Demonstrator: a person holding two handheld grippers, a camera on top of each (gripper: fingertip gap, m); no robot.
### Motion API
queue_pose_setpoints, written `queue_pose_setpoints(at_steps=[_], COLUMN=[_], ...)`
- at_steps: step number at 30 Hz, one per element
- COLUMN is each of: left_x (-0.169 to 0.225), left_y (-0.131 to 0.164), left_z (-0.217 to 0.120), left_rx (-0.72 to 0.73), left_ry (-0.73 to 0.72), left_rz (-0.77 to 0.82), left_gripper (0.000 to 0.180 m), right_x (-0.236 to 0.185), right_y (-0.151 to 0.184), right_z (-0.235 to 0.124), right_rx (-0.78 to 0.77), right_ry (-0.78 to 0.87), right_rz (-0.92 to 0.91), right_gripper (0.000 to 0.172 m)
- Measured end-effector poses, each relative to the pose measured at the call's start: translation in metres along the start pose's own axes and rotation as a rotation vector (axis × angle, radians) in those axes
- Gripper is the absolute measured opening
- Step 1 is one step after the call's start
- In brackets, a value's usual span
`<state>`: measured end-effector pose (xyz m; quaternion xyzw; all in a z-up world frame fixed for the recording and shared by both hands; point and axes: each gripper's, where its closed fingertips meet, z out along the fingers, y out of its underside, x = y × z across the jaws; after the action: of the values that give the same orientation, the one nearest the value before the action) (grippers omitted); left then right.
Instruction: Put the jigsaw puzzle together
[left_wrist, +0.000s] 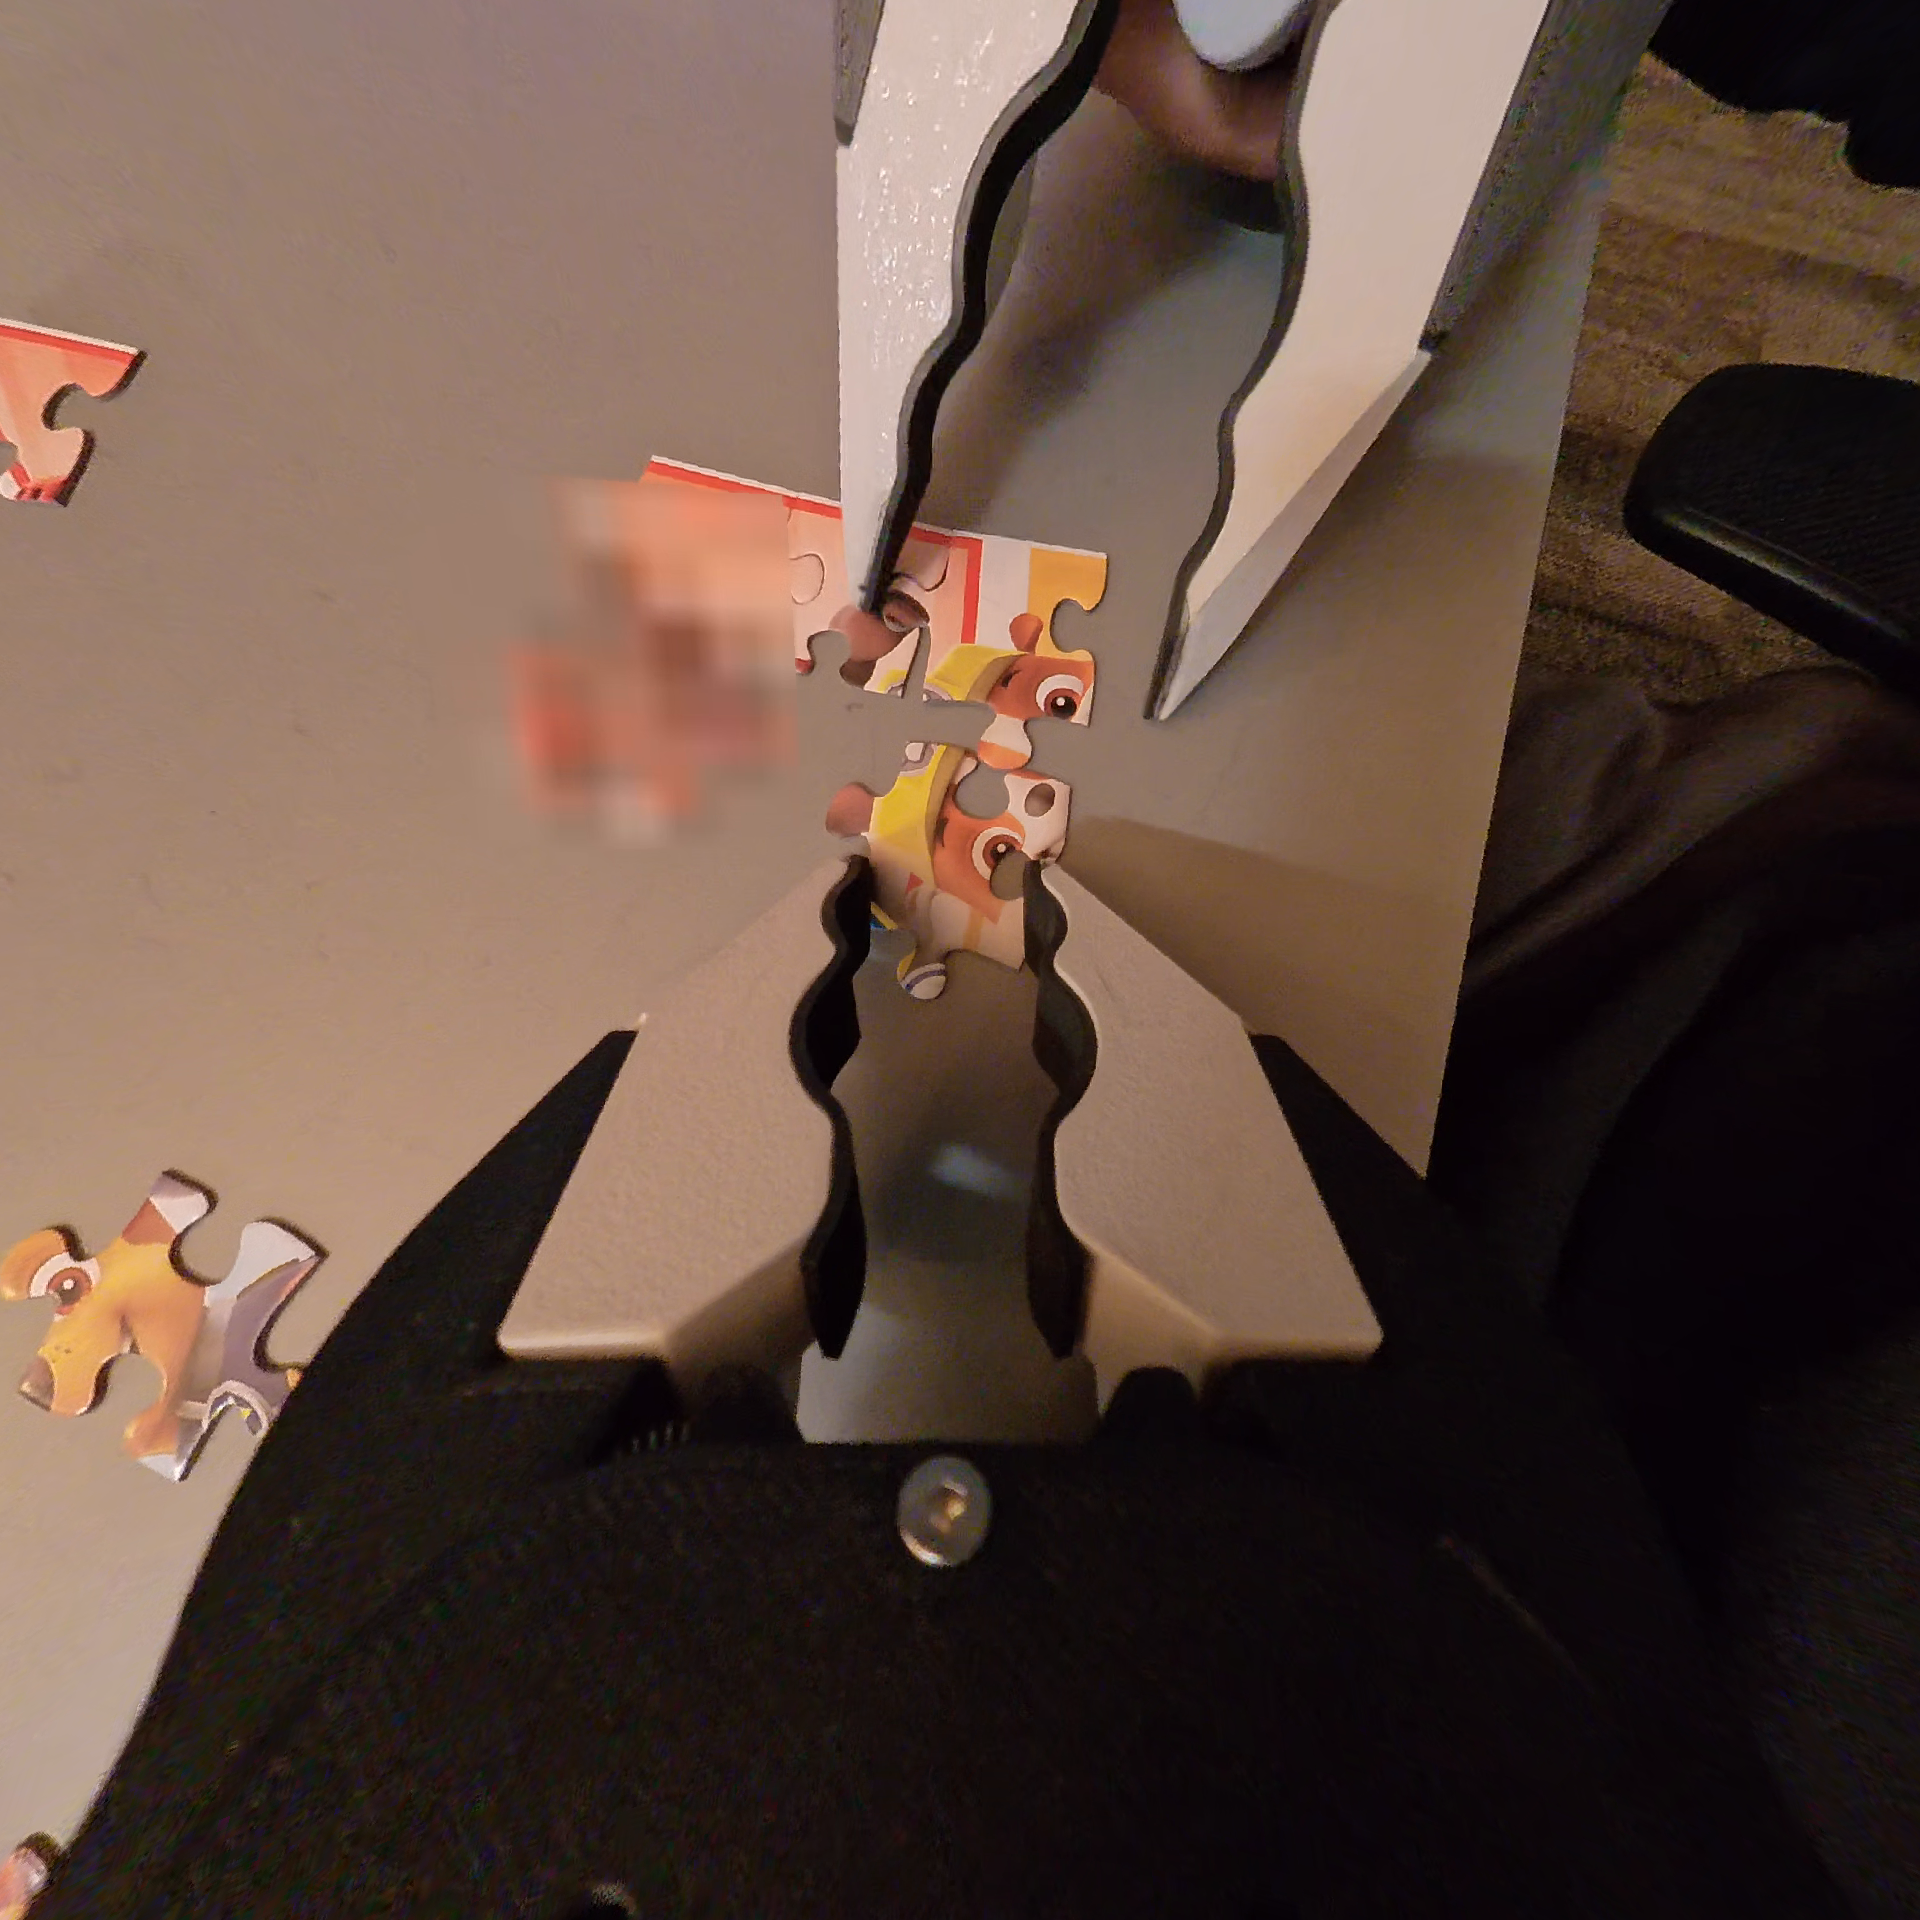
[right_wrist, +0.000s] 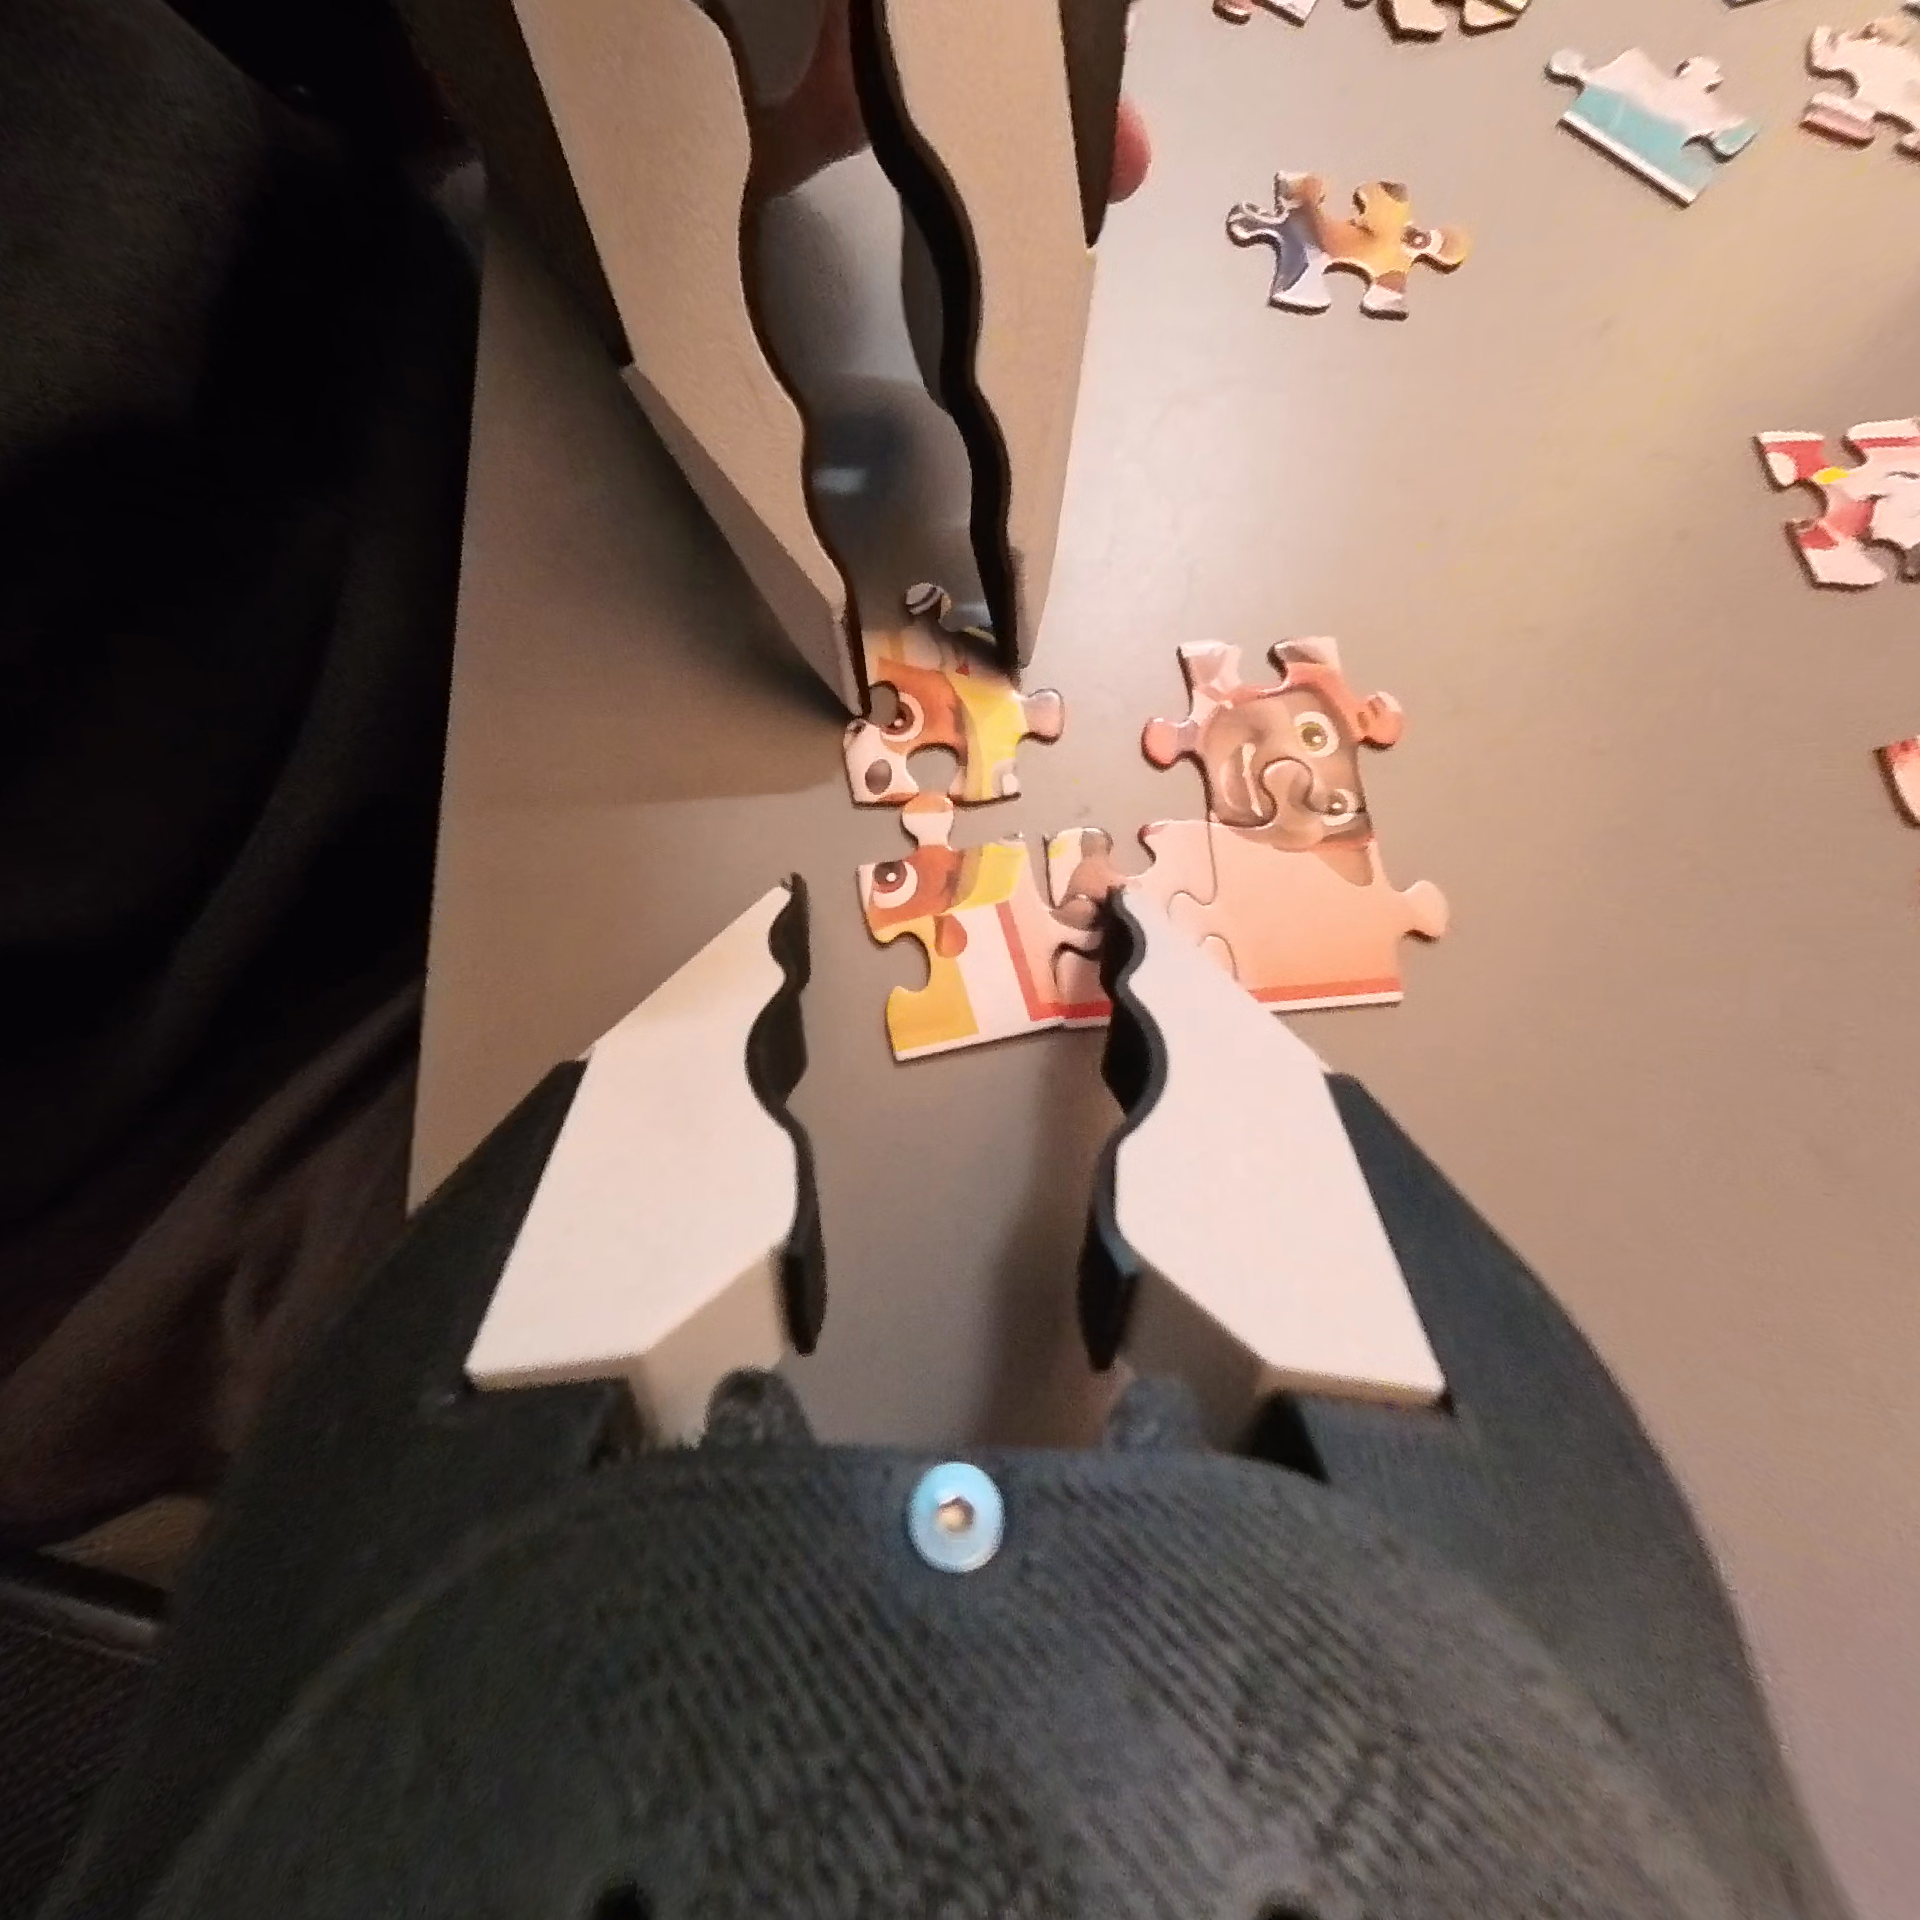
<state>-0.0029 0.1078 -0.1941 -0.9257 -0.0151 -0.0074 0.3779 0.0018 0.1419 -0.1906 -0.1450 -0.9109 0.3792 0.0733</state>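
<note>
An orange-and-yellow puzzle piece (left_wrist: 961, 862) is being pinched by the left gripper (left_wrist: 945, 868), flat on the table (left_wrist: 312, 935), just short of the joined pieces (right_wrist: 997, 935). The right gripper (right_wrist: 956, 899) is being held with jaws spread, one fingertip (right_wrist: 1117, 914) resting on the cluster. Risk: the cluster being nudged by a misaligned tab.

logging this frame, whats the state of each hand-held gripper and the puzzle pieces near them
left hand-held gripper: shut on the orange-and-yellow piece
orange-and-yellow piece: held at its near end, not joined to the cluster
right hand-held gripper: open, one finger over the cluster
joined cluster: flat on the table, several pieces interlocked
tan dog piece: loose, lying flat
</note>
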Motion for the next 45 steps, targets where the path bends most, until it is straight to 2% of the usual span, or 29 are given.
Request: queue_pose_setpoints(at_steps=[7, 23, 25, 26, 28, 34, 40, 45], left_x=[0.0, 0.0, 0.0, 0.0, 0.0, 0.0, -0.001, 0.0], left_y=[0.0, 0.001, 0.001, 0.001, 0.0, 0.0, -0.002, -0.004], left_z=[0.0, -0.001, -0.001, -0.001, -0.001, -0.001, 0.002, 0.005], left_rx=[0.008, 0.006, 0.006, 0.006, 0.007, 0.001, 0.002, 0.001], left_ry=[0.007, 0.001, 0.001, 0.001, 0.002, -0.003, -0.016, -0.017], left_rz=[-0.003, -0.003, -0.004, -0.004, -0.007, 0.0, 0.004, 0.006], left_gripper=[0.027, 0.027, 0.027, 0.027, 0.027, 0.027, 0.028, 0.027], right_x=[0.006, 0.005, 0.004, 0.003, 0.002, 0.006, 0.01, 0.009], right_y=[-0.001, -0.003, -0.005, -0.006, -0.004, -0.007, 0.004, 0.004], right_z=[0.0, -0.001, -0.001, -0.002, -0.001, -0.005, -0.007, -0.004], right_rx=[0.003, 0.049, 0.061, 0.067, 0.052, 0.065, 0.043, 0.024], right_ry=[0.016, 0.02, 0.014, 0.012, -0.002, 0.038, 0.045, 0.072], right_rz=[0.032, 0.067, 0.063, 0.065, 0.085, 0.061, 0.106, 0.065], right_gripper=[0.044, 0.042, 0.031, 0.031, 0.042, 0.041, 0.05, 0.045])
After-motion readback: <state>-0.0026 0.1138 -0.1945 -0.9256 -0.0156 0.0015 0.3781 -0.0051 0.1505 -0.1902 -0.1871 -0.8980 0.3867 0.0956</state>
